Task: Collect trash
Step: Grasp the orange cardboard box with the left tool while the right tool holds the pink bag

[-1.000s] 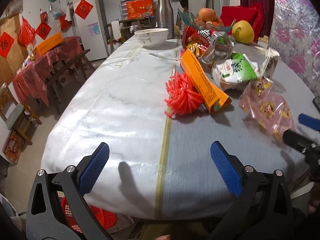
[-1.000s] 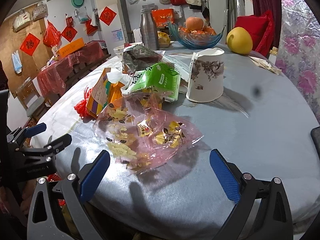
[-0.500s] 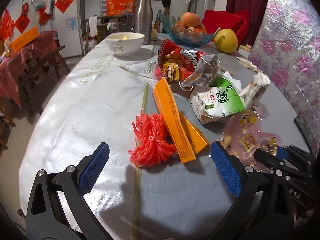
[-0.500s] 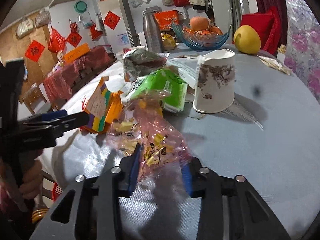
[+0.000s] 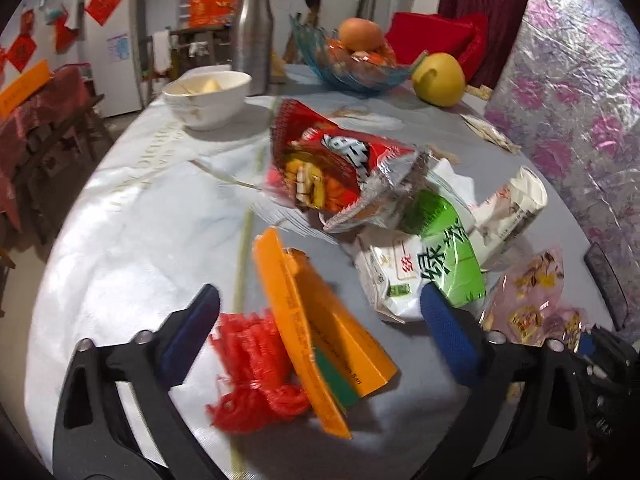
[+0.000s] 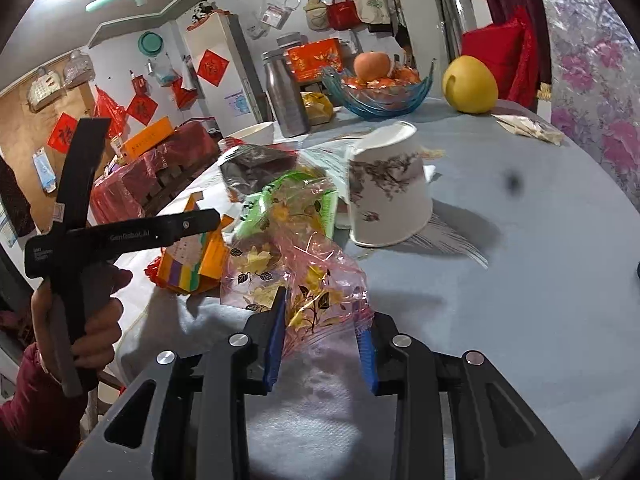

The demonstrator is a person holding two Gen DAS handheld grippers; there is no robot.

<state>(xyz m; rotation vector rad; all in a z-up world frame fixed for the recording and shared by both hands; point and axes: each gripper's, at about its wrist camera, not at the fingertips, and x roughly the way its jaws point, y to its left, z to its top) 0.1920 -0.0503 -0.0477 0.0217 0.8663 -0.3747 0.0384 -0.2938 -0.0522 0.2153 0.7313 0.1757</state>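
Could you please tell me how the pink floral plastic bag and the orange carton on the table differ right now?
The pink floral plastic bag is thin, see-through and crumpled; the orange carton is opaque, stiff card, flattened and torn open. The bag is pinched in the right gripper; the carton lies ungripped between the left gripper's wide jaws, which have just been closing. Both are trash on the grey tablecloth.

Both grippers are matte black frames with triangular cut-outs and round silver screws at the pivots. The left gripper (image 5: 316, 336) carries dark blue ribbed pads — the right gripper (image 6: 320, 336) the same, brighter blue. White "GenRobot.AI" lettering runs along one black arm of the left one. The hand (image 6: 94, 320) wears a maroon sleeve (image 6: 28, 404) — padded-looking.
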